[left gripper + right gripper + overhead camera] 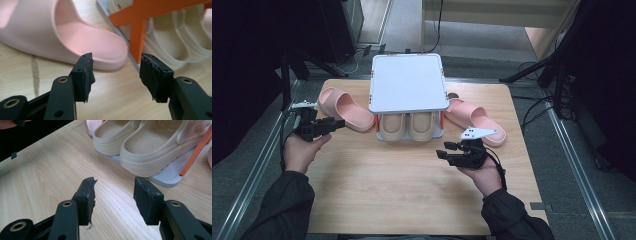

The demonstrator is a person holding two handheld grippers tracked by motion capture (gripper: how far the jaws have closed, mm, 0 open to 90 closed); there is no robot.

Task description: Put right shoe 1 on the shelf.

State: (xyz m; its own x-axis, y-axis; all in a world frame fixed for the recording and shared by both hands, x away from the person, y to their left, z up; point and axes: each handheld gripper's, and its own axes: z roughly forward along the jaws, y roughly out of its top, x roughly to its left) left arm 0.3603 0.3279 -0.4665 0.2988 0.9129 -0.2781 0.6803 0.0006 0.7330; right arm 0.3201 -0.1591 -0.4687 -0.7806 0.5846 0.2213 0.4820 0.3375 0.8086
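Pink foam slipper (343,108) at the left of the high view, lying on the wooden table (402,185) just left of the small white rack (408,82), toe end angled toward the rack's lower shelf. Below and left of it, the left gripper (337,123), held in a hand at the table's left edge, jaws apart with nothing between them and pointing rightward at the slipper. From the left gripper view, the same slipper (75,37) sits just past the pads, its rounded end close to the gap but not touched — rack's orange brace (140,32) right beside it.

Centre of the high view: beige clogs (408,125), a pair side by side on the rack's lower shelf, under the flat white top. Seen closer in the right gripper view (140,147), resting on the grey shelf plate.

Right of the rack, a second pink slipper (477,120), lying near the table's right side. Just below it, the right gripper (442,150), jaws parted and empty, hovering low over bare wood, aimed left.

Likely step in hand: approach to the left slipper, grasp not yet made. Next move calls for a short advance so the pads straddle the slipper's edge or strap, then a firm close — soft foam, so probably a deep bite, with care to stay clear of the orange brace.
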